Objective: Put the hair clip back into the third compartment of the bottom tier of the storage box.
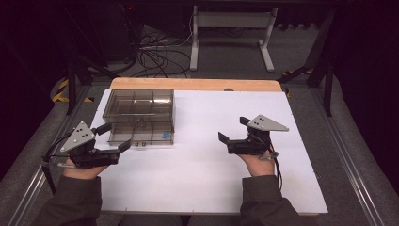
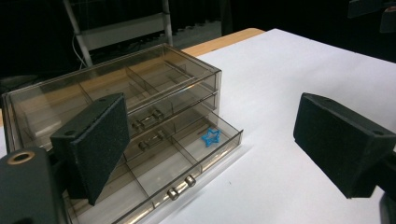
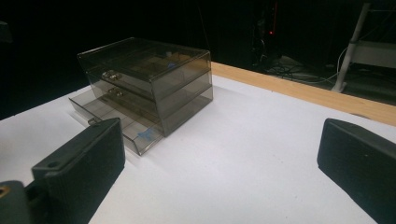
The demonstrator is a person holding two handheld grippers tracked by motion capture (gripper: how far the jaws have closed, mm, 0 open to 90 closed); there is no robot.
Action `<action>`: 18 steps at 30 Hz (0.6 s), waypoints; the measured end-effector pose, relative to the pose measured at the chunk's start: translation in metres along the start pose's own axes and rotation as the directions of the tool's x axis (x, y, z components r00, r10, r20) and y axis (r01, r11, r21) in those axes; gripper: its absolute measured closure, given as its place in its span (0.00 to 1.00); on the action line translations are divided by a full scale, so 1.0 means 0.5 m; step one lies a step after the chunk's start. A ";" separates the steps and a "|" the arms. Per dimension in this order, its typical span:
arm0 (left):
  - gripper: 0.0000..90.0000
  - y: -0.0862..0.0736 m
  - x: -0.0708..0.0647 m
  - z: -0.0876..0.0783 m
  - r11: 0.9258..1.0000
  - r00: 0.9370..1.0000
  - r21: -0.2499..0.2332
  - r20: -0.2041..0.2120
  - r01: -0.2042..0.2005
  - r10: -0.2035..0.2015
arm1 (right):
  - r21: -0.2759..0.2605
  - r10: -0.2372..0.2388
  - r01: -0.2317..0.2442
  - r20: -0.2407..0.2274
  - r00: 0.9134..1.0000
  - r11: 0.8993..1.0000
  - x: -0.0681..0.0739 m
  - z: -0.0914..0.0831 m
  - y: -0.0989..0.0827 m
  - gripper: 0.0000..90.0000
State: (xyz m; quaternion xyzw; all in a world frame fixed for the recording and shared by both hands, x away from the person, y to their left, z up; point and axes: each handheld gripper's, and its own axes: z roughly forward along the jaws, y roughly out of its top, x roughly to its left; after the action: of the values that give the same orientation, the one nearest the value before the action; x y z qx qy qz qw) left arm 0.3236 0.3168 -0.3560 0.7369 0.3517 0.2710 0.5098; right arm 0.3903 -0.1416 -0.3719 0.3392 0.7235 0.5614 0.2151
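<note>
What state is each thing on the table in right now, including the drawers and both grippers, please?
Drawer box: upright on the white table, smoky clear plastic.
Bottom drawer: pulled out, open.
Middle drawer: pushed in, shut.
Top drawer: pushed in, shut.
Blue star: lying flat in a corner compartment of the bottom drawer.
Left gripper: jaws open, empty, beside the box.
Right gripper: jaws open, empty, over bare table.

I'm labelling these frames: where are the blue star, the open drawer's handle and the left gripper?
blue star (image 2: 210,137): left gripper view, its middle.
open drawer's handle (image 2: 181,186): left gripper view, metal bar.
left gripper (image 1: 114,136): high view, between its fingertips.
</note>
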 end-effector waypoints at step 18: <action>0.13 -0.001 0.001 -0.002 1.000 1.000 0.007 -0.006 -0.008 0.008 | -0.007 0.035 -0.035 0.048 0.998 0.999 -0.043 -0.056 -0.017 0.01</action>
State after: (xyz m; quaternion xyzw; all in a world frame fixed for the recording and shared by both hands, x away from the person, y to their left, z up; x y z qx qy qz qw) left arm 0.3229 0.3178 -0.3559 0.7392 0.3513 0.2742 0.5049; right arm 0.3832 -0.1772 -0.3738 0.3646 0.7105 0.5588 0.2238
